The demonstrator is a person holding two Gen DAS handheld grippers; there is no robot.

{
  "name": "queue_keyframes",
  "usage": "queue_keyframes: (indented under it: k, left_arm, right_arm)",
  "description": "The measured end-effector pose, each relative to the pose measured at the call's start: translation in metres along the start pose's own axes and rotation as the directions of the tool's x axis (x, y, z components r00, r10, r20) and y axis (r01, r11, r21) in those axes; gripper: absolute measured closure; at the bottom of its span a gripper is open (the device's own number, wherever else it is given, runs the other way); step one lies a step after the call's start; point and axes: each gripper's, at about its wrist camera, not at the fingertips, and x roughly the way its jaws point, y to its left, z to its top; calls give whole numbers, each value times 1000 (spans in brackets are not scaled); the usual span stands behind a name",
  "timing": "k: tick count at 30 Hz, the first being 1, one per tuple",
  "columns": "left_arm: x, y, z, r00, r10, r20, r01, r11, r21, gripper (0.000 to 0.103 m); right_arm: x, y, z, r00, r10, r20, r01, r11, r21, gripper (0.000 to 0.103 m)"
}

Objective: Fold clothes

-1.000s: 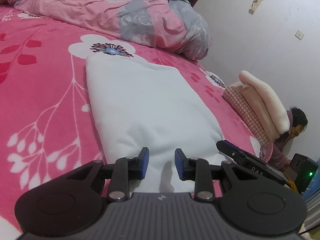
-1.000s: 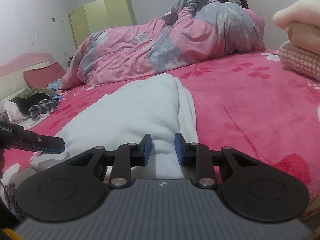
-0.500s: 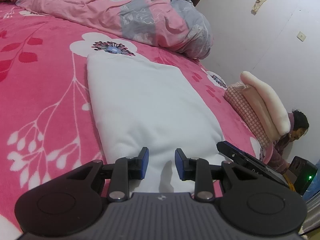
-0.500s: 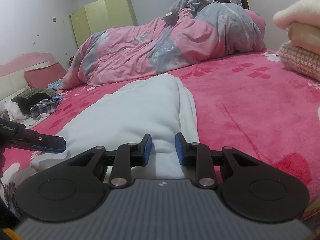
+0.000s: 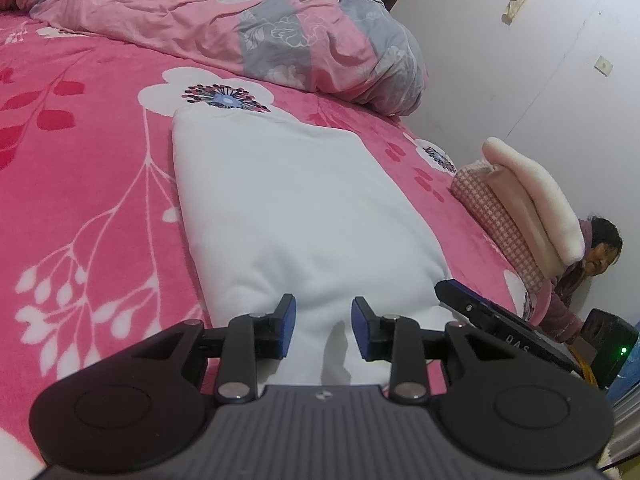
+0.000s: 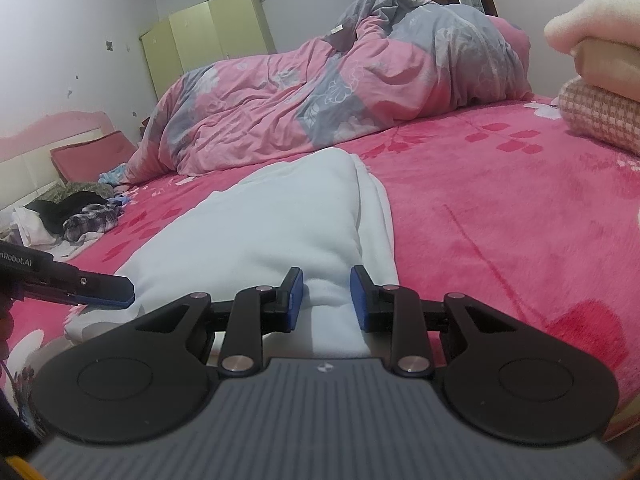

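White garment (image 5: 288, 216), a soft fleecy piece already folded into a long narrow strip, lies flat on the pink flowered bedspread (image 5: 80, 168) in front of you. Its long axis runs straight away from both of your grippers, from the near hem under your fingertips to a far end beside a large white printed flower. Your left gripper (image 5: 323, 314) sits at the near hem toward its left side, and your right gripper (image 6: 326, 288) sits at the same hem toward its right side, where a second layer of the cloth shows along the right edge. Each gripper is partly spread, with a ridge of white cloth rising into the gap between the blue pads; from these views you cannot tell for certain whether the pads are pinching that cloth or only flanking it. Both hands are about equally near the hem, so neither has the advantage. As a judgement, the coming move is to carry the near hem away from you along the strip toward the far end, which needs both grips secure first. Beyond the garment, a crumpled pink and grey duvet (image 5: 256, 20) is heaped at the far side. To the right, a stack of folded items (image 5: 532, 216) sits at the bed's edge, with a person (image 5: 600, 248) low by the wall behind it.
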Motion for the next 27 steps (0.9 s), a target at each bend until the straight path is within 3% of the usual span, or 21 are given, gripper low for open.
queue_keyframes:
  k: [15, 20, 27]
  left_arm:
    - [0, -4, 1, 1000, 10, 0, -10, 1000, 16, 71]
    - [-7, -21, 7, 998, 50, 24, -52, 994, 92, 64]
    - [-7, -40, 22, 990, 101, 100, -120, 971, 205, 63]
  right_arm:
    - [0, 0, 0, 1000, 2, -3, -2, 1000, 2, 78]
    - [-1, 0, -1, 1000, 1, -3, -1, 1000, -3, 78]
    - [0, 0, -1, 1000, 1, -2, -1, 1000, -7, 78]
